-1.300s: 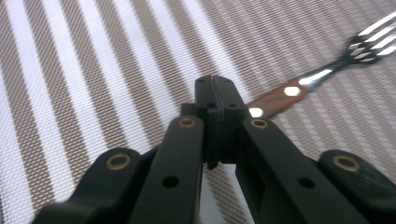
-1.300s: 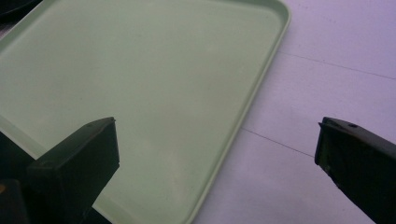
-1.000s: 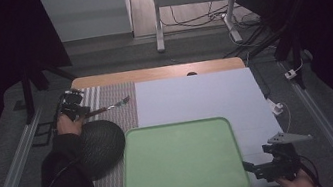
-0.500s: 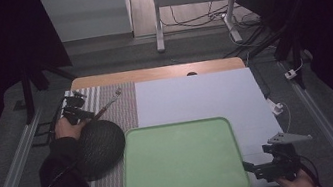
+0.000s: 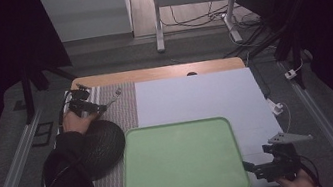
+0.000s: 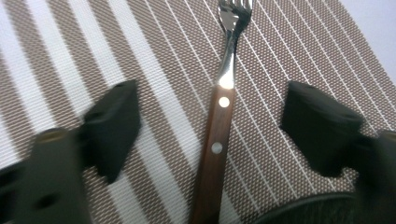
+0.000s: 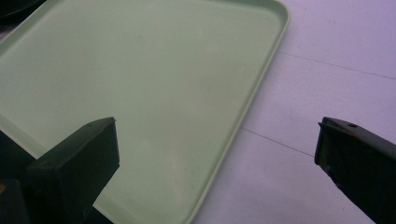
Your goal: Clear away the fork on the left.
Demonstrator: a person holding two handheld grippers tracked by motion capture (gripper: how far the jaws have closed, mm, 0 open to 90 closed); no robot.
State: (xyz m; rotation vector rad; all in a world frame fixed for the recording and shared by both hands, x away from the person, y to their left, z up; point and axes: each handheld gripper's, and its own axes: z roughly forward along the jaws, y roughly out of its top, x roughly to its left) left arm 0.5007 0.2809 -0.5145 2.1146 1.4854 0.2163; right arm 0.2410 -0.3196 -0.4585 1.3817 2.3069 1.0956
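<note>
fork point(image 6: 219, 126) beside dark bowl point(image 5: 99, 147).

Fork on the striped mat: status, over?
Left hand-held gripper just opened, jaws clear of fork. Fork flat on striped mat. Right hand-held gripper open at green tray edge.

A wooden-edged table point(image 5: 161, 72) carries a pale grey board point(image 5: 205, 95) and a brown-and-white striped woven placemat point(image 5: 124, 108) — side by side, touching.

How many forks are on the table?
1. The fork lies flat on the striped placemat at the table's far left, between the open fingers of the left gripper, not touched by them. More cutlery might hide behind the dark bowl.
</note>
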